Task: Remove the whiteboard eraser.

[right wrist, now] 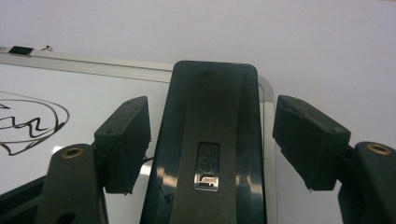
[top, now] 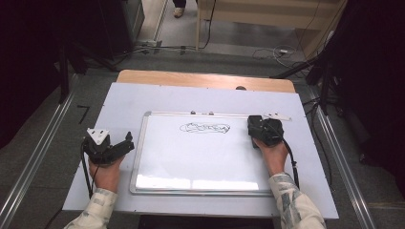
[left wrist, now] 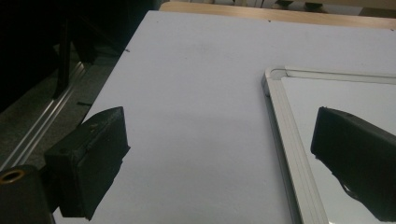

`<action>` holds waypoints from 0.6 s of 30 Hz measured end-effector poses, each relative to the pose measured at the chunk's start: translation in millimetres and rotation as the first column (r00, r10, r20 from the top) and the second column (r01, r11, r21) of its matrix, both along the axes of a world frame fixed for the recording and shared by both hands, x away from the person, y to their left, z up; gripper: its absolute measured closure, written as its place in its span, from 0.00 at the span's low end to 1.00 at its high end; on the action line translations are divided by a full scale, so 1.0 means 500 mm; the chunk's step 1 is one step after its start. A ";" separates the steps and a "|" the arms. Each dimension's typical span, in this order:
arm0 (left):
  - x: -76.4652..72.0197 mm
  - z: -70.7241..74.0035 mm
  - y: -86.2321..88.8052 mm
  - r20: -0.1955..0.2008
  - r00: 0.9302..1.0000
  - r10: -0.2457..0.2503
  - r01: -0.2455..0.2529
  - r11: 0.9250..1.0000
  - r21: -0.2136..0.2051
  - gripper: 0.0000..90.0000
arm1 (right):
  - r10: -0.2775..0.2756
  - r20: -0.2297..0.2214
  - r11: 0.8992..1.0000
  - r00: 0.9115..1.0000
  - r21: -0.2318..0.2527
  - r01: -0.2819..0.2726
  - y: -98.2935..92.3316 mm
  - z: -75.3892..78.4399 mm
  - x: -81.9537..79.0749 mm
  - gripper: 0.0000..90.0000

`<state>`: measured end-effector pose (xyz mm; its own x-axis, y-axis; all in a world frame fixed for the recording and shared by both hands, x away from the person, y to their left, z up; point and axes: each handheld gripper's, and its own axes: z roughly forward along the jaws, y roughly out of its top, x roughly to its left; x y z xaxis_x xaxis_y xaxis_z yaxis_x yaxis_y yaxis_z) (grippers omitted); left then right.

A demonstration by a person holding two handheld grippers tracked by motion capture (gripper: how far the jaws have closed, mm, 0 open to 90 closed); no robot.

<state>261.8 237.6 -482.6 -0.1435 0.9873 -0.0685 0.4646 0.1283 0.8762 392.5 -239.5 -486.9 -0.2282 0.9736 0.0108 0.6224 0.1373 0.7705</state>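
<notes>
The right gripper (right wrist: 212, 140) straddles the black whiteboard eraser (right wrist: 210, 140) at the whiteboard's (top: 191, 157) right edge, jaws spread beside it, not yet pinching. The scribble (top: 204, 128) remains unerased; the left gripper (top: 122, 145) waits, jaws spread.

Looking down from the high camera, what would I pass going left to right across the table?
Left gripper → whiteboard → scribble drawn on the whiteboard → right gripper, set around a black eraser at the whiteboard's right edge.
</notes>
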 end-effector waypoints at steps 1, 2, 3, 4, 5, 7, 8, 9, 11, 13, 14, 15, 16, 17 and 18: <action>0.000 0.000 0.000 -0.001 1.000 0.000 0.000 1.000 0.000 0.05 | 0.000 0.002 1.000 1.000 -0.006 0.000 0.001 0.000 0.000 0.31; 0.000 0.000 0.000 -0.001 1.000 0.000 0.000 1.000 0.000 0.05 | 0.000 0.005 1.000 1.000 -0.010 0.000 0.001 -0.001 0.000 0.31; 0.000 0.000 0.000 -0.002 1.000 -0.002 0.002 1.000 0.003 0.05 | -0.002 0.003 1.000 1.000 -0.013 0.002 0.002 -0.001 0.001 0.31; 0.000 0.000 -0.001 -0.002 1.000 -0.001 0.001 1.000 0.003 0.05 | -0.001 -0.001 1.000 1.000 -0.011 0.001 0.002 -0.001 0.003 0.31; 0.001 0.000 -0.002 0.000 1.000 -0.001 0.001 1.000 0.003 0.05 | -0.004 -0.006 1.000 1.000 -0.009 0.004 0.003 -0.002 0.004 0.31; 0.001 0.000 -0.002 0.001 1.000 -0.002 0.002 1.000 0.003 0.05 | -0.003 -0.014 1.000 1.000 -0.009 0.002 0.006 -0.005 0.007 0.32; 0.000 0.000 -0.002 0.000 1.000 -0.002 0.002 1.000 0.003 0.05 | -0.003 -0.018 1.000 1.000 -0.015 0.002 0.008 -0.006 0.008 0.32; 0.000 0.000 -0.001 -0.002 1.000 -0.003 0.003 1.000 0.001 0.05 | -0.003 -0.021 1.000 1.000 -0.024 0.002 0.010 -0.007 0.008 0.32; 0.000 -0.001 -0.001 -0.002 1.000 -0.003 0.003 1.000 0.001 0.05 | -0.002 -0.021 1.000 1.000 -0.028 0.001 0.010 -0.008 0.008 0.32; 0.001 -0.001 0.000 -0.002 1.000 -0.003 0.003 1.000 0.000 0.05 | -0.004 -0.026 1.000 1.000 -0.022 0.003 0.009 -0.008 0.009 0.32; 0.001 -0.002 0.000 -0.003 1.000 -0.001 0.001 1.000 -0.002 0.05 | -0.004 -0.025 1.000 1.000 -0.022 0.003 0.009 -0.008 0.009 0.33; 0.001 -0.002 -0.001 -0.005 1.000 -0.002 0.002 1.000 -0.001 0.05 | -0.001 -0.025 1.000 1.000 -0.020 0.001 0.010 -0.008 0.009 0.35; 0.001 -0.002 -0.001 -0.006 1.000 -0.002 0.002 1.000 -0.001 0.05 | -0.002 -0.026 1.000 1.000 -0.021 0.001 0.010 -0.008 0.008 0.35; 0.002 -0.002 -0.002 -0.005 1.000 -0.003 0.003 1.000 -0.001 0.05 | -0.002 -0.024 1.000 1.000 -0.022 0.002 0.011 -0.008 0.008 0.37; 0.002 -0.002 -0.003 -0.008 1.000 -0.004 0.004 1.000 0.000 0.05 | -0.003 -0.021 1.000 1.000 -0.025 0.002 0.012 -0.008 0.008 0.37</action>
<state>262.8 236.3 -483.7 -0.1404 0.9878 -0.0668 0.4718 0.1261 0.8726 396.3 -233.8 -490.8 -0.2259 0.9741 -0.0084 0.6388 0.1547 0.7536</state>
